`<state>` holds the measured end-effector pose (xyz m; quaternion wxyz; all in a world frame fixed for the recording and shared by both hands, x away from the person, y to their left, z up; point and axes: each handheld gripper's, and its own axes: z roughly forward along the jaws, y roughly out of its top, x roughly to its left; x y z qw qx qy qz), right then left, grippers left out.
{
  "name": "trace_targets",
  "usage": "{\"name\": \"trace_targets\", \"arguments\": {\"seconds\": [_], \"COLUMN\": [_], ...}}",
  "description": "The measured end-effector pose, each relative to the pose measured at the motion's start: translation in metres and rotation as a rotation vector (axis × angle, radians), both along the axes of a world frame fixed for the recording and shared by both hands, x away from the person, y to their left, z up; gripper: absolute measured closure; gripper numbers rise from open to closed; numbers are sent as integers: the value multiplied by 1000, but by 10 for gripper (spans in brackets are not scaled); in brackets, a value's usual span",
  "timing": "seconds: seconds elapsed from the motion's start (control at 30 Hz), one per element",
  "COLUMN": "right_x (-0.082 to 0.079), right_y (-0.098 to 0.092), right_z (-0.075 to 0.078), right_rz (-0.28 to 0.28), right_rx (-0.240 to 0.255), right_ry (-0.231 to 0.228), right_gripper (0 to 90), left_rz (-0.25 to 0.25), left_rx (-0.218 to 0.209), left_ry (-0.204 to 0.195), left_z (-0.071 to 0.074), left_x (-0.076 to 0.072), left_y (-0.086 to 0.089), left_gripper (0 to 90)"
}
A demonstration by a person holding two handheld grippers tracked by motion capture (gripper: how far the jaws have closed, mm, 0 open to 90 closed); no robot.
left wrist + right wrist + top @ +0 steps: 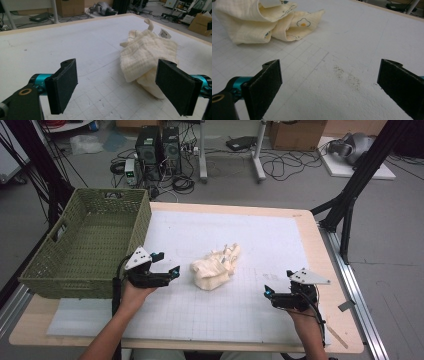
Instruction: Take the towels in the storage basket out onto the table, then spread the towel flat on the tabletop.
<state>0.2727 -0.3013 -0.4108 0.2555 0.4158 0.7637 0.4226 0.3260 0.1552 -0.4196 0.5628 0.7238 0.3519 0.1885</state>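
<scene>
One cream cloth [216, 267], one green basket [75, 270], two grippers: left [167, 265], right [269, 292].

Even, bright overhead light on the white bench [260, 235], no glare. Soft, faint shadows under the cloth [216, 267]. High view slightly soft; background at twelve o'clock blurs in both gripper views.

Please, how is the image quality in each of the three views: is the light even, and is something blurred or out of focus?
High view: even, soft light, faint shadows, the crumpled cream muslin cloth lacks fine detail. Left gripper view: the cloth is sharp, the black jaw pads near the lens slightly soft. Right gripper view: the white gridded foam mat shows clear grain, no glare.
</scene>
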Motion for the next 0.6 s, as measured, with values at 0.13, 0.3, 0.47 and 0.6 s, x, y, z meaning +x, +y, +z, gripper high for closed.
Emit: {"name": "trace_targets", "arguments": {"seconds": [0.13, 0.3, 0.47, 0.6], "right_x": [-3, -2, 0, 4], "right_y": [0, 0, 1, 2], "right_z": [1, 0, 0, -2], "right_rz": [0, -3, -7, -24], "right_rx": [0, -6, 10, 29], "right_ry": [-4, -4, 5, 17], "right_gripper": [49, 49, 49, 48], "left_rz": [1, 12, 4, 0], "left_rx": [17, 14, 12, 10], "left_ry": [4, 2, 7, 11], "left_z": [0, 0, -1, -1], "left_x": [-1, 0, 0, 0], "left_y": [-1, -2, -3, -3], "left_gripper": [184, 184, 184, 184]}}
